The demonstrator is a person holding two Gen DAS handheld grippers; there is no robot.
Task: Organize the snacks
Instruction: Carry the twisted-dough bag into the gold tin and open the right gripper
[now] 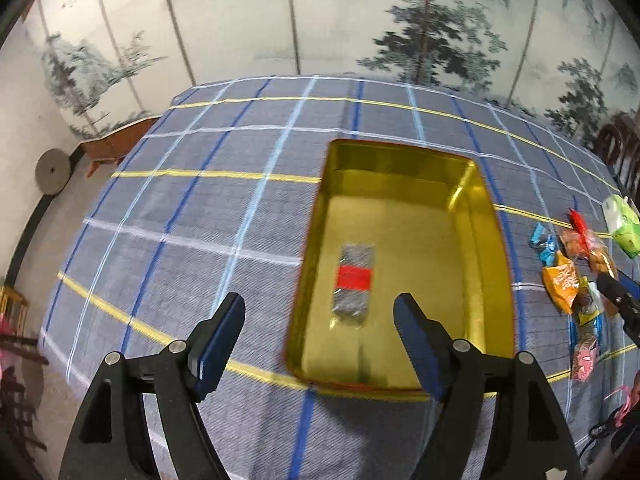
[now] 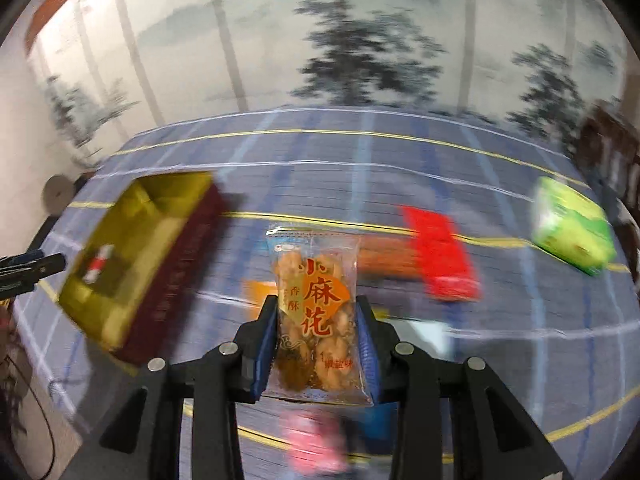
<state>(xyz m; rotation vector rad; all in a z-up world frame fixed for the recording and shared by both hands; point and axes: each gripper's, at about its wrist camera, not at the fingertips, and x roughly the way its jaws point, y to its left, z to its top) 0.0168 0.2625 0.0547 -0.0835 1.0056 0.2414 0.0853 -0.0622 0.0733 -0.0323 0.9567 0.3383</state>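
A gold tin box [image 1: 472, 200] lies open on the checked cloth, with one grey packet with a red band [image 1: 354, 284] inside. My left gripper [image 1: 320, 316] is open and empty, just above the box's near left corner. My right gripper [image 2: 316, 312] is shut on a clear packet of fried dough twists [image 2: 316, 304] with red characters, held above the cloth. The box [image 2: 132, 216] shows blurred at the left in the right wrist view. Loose snack packets [image 1: 568, 276] lie right of the box, with my right gripper's fingers [image 1: 620, 296] over them.
A green tissue pack [image 1: 622, 226] lies at the far right, also in the right wrist view [image 2: 572, 228]. A red packet [image 2: 444, 256], an orange one [image 2: 256, 292] and a pink one [image 2: 312, 436] lie blurred on the cloth. A painted folding screen [image 1: 320, 20] stands behind the table.
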